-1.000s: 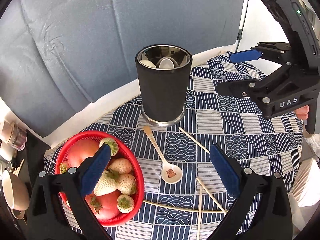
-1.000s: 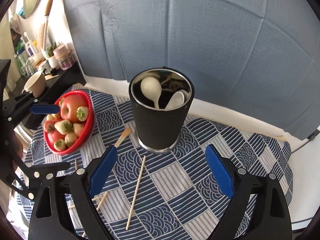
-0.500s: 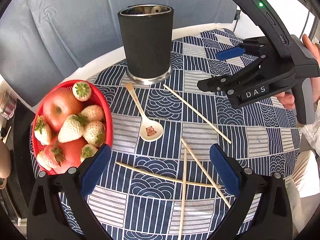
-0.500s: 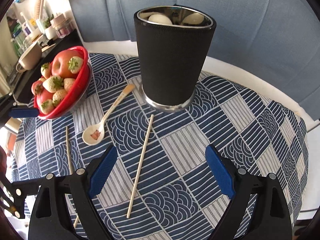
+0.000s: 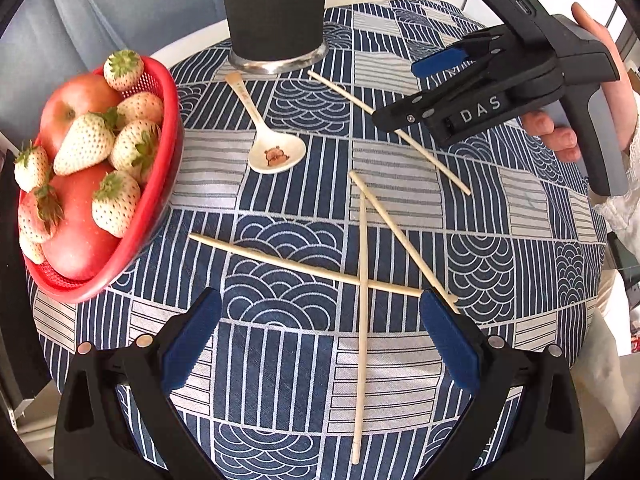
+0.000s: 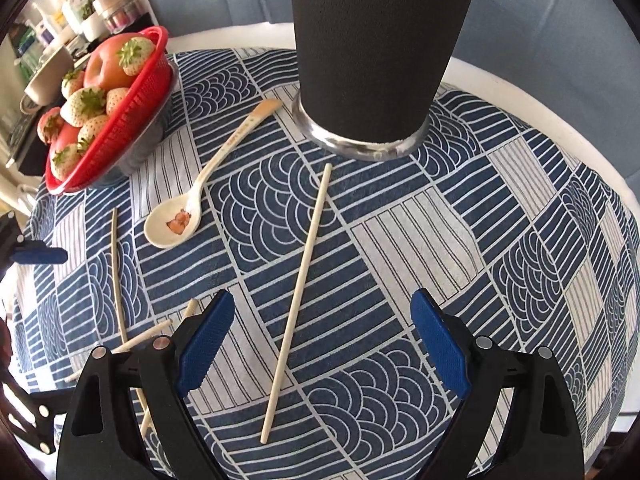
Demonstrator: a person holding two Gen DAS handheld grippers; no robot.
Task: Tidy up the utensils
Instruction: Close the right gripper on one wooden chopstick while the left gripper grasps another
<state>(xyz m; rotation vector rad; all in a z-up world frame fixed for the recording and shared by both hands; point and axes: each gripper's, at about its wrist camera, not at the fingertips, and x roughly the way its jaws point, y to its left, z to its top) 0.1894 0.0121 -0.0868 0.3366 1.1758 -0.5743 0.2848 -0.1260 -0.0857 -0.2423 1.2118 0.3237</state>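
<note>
A tall black utensil cup with a steel foot stands at the far side of the patterned tablecloth. A cream spoon with a bear picture lies in front of it. Several wooden chopsticks lie loose: three crossed ones under my left gripper, which is open and empty. A single chopstick lies between the open, empty jaws of my right gripper. The right gripper also shows in the left wrist view, above that chopstick.
A red basket of apples and pale strawberries sits at the table's left edge. Jars and cups crowd a dark shelf beyond it. A blue cloth backdrop hangs behind the round table. A hand grips the right tool.
Both grippers have come down toward the tablecloth and tipped more steeply. The cup has slid up out of frame; the chopsticks and spoon now look larger and closer. Jaws stayed wide.
</note>
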